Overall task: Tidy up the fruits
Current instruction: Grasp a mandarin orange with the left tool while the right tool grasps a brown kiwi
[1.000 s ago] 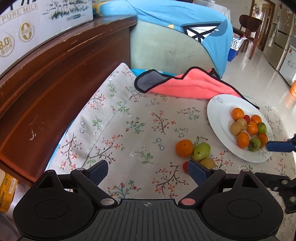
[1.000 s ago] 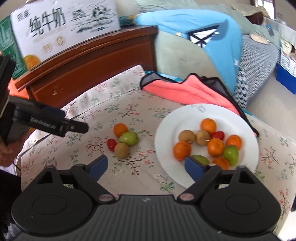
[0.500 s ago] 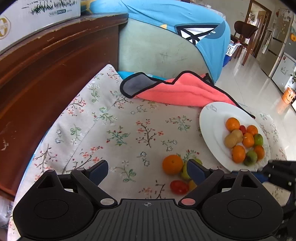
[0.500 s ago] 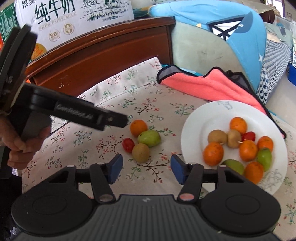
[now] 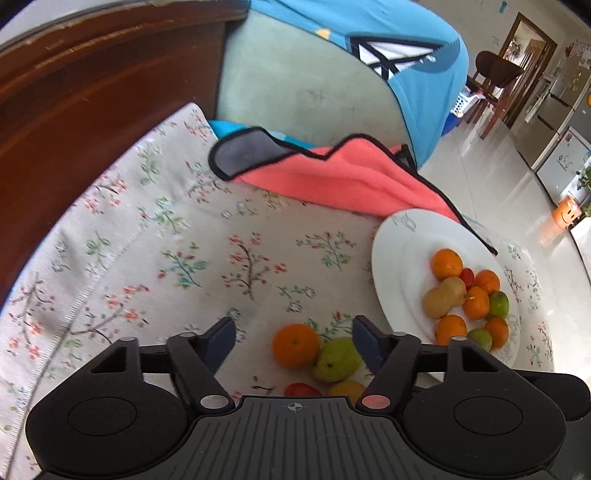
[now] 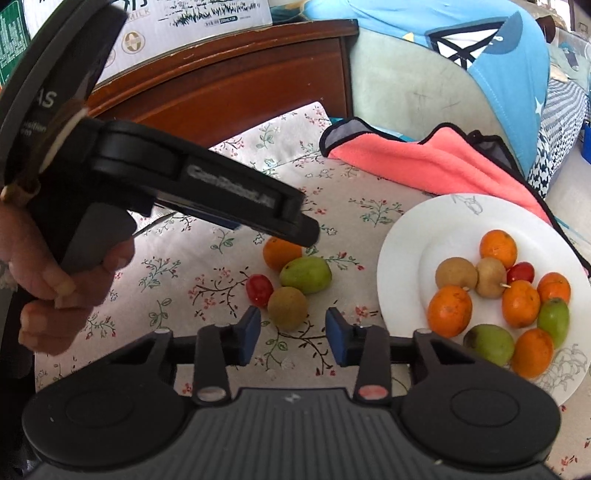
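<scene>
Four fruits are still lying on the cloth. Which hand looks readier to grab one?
Probably the left. The left gripper is open with the orange between its fingers. The right gripper is also open, just short of the brown fruit.

The white carton (image 6: 192,18) reads "MILK"; the left gripper's arm (image 6: 229,192) reads "GenRobot.AI".

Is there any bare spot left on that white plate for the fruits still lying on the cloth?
Yes. The white plate is bare on its half toward the pink towel and the loose orange. Its other half is crowded with oranges, green and brown fruits. The floral cloth is open between the towel and the loose fruits.
</scene>
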A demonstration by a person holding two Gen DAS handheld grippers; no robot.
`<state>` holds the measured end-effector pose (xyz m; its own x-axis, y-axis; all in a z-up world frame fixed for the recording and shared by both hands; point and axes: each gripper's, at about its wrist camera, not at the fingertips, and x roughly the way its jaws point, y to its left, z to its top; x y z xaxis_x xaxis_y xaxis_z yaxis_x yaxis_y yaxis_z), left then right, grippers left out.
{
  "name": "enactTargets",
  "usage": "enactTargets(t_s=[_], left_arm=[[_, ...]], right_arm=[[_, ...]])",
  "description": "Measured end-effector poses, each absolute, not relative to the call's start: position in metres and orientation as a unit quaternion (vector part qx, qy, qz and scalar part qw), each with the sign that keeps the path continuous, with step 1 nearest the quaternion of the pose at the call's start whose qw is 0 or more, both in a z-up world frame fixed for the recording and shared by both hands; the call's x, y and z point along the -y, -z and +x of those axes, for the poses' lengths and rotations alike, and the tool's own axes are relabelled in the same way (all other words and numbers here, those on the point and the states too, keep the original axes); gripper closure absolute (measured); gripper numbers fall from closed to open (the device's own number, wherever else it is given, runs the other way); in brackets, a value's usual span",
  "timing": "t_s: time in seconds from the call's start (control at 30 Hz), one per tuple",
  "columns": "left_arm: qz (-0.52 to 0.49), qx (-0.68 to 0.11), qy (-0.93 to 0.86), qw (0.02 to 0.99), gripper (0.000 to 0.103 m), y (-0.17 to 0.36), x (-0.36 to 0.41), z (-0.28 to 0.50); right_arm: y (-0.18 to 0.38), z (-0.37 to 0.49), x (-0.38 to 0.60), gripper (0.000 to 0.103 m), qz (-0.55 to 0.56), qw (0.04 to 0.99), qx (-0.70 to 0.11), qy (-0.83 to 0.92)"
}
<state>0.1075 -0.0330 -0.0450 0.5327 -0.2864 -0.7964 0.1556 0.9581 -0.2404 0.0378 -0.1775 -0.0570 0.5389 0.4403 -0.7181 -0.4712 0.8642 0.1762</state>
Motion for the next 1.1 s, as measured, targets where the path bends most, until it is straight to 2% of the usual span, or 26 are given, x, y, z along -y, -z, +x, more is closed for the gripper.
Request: enactTargets(t_s=[0.13, 0.27, 0.33, 0.43, 0.63, 0.93, 1.03, 1.1], left_arm=[[-0.083, -0.476, 0.12, 0.867, 0.045, 0.05, 0.034, 0.11], [-0.1, -0.473, 0.123, 0.866, 0.06, 0.051, 0.036, 0.111], [-0.102, -0.472, 0.124, 0.867, 0.062, 0.05, 0.036, 0.111], [-0.114, -0.472, 0.121, 0.866, 0.068, 0.049, 0.032, 0.11], [-0.152, -0.477, 0.107, 0.859, 0.068, 0.05, 0.021, 0.113], [-0.155, -0.48, 0.098, 0.858, 0.068, 0.057, 0.03, 0.113], [-0.143, -0.481, 0.103, 0.859, 0.077, 0.056, 0.032, 0.112], [-0.147, -0.48, 0.107, 0.858, 0.077, 0.056, 0.029, 0.111]], right_arm=[[0.059, 0.038, 0.177, 0.07, -0.02, 0.877, -0.405, -0.259], [0.059, 0.038, 0.178, 0.076, -0.02, 0.876, -0.406, -0.259], [0.059, 0.037, 0.178, 0.08, -0.02, 0.875, -0.406, -0.264], [0.06, 0.036, 0.177, 0.081, -0.024, 0.874, -0.405, -0.266], [0.06, 0.037, 0.176, 0.081, -0.023, 0.873, -0.407, -0.267], [0.062, 0.04, 0.178, 0.081, -0.006, 0.869, -0.416, -0.267], [0.065, 0.04, 0.176, 0.081, -0.012, 0.869, -0.418, -0.265], [0.064, 0.041, 0.177, 0.082, -0.008, 0.869, -0.418, -0.264]])
